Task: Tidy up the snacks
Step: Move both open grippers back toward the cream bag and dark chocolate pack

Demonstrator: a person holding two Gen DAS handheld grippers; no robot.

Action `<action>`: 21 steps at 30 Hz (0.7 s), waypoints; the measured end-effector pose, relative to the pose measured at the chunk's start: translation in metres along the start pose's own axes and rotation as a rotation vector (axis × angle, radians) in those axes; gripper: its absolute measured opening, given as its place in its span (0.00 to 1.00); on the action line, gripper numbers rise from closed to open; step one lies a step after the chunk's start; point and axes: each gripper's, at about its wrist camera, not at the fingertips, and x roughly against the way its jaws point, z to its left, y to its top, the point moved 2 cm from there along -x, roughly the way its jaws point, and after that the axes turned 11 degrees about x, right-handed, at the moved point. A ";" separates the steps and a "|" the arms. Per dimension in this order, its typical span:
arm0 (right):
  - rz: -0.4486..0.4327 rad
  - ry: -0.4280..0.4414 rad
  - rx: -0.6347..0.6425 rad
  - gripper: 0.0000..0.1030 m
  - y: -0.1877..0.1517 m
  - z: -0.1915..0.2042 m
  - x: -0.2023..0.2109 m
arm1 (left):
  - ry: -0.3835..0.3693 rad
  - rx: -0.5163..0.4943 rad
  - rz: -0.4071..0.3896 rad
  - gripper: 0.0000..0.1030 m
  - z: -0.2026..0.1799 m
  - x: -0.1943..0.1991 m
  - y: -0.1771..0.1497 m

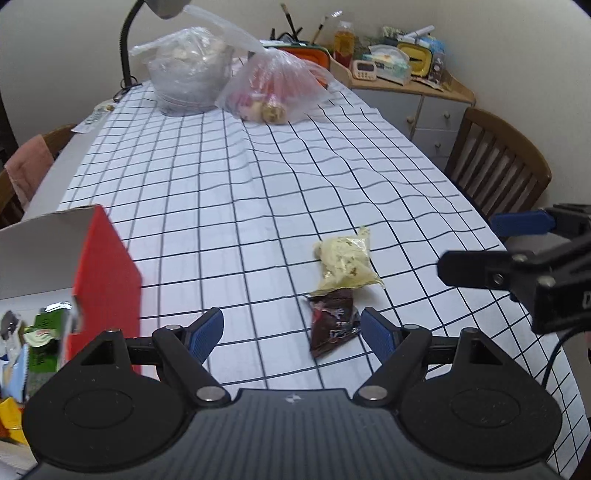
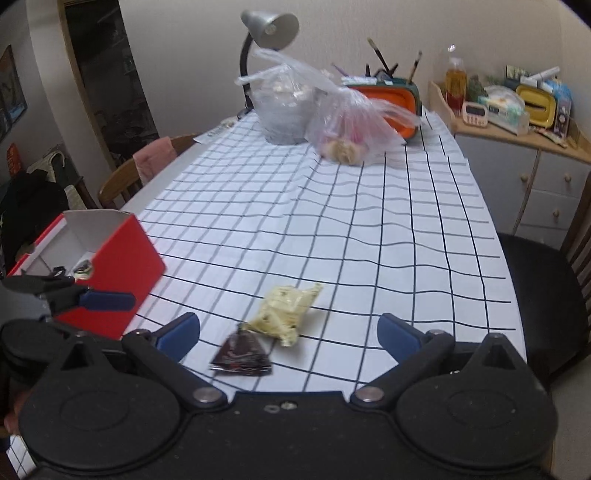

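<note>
Two snack packets lie on the checked tablecloth [image 1: 236,192]: a dark brown one [image 1: 334,325] and a pale yellow one [image 1: 345,264] touching its far end. My left gripper [image 1: 291,332] is open, and the brown packet shows between its blue pads [image 1: 207,332], close to the right pad and not pinched. My right gripper [image 2: 290,332] stands wide open over the brown packet [image 2: 242,354] and the yellow packet [image 2: 286,310], gripping neither. A red box [image 1: 107,273] with a white inside stands at the left and holds several snack packets [image 1: 40,328]. Each gripper appears in the other's view: the right gripper [image 1: 476,245], the left gripper [image 2: 74,291].
At the table's far end are two clear plastic bags of food [image 1: 273,92], a grey desk lamp [image 2: 269,26] and an orange container [image 2: 399,99]. Wooden chairs [image 1: 495,162] flank the table. A cluttered cabinet [image 2: 517,125] stands at the back right.
</note>
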 end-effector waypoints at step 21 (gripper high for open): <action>0.157 0.145 0.025 0.97 0.007 -0.009 -0.114 | 0.036 0.032 0.086 0.79 -0.025 -0.076 -0.007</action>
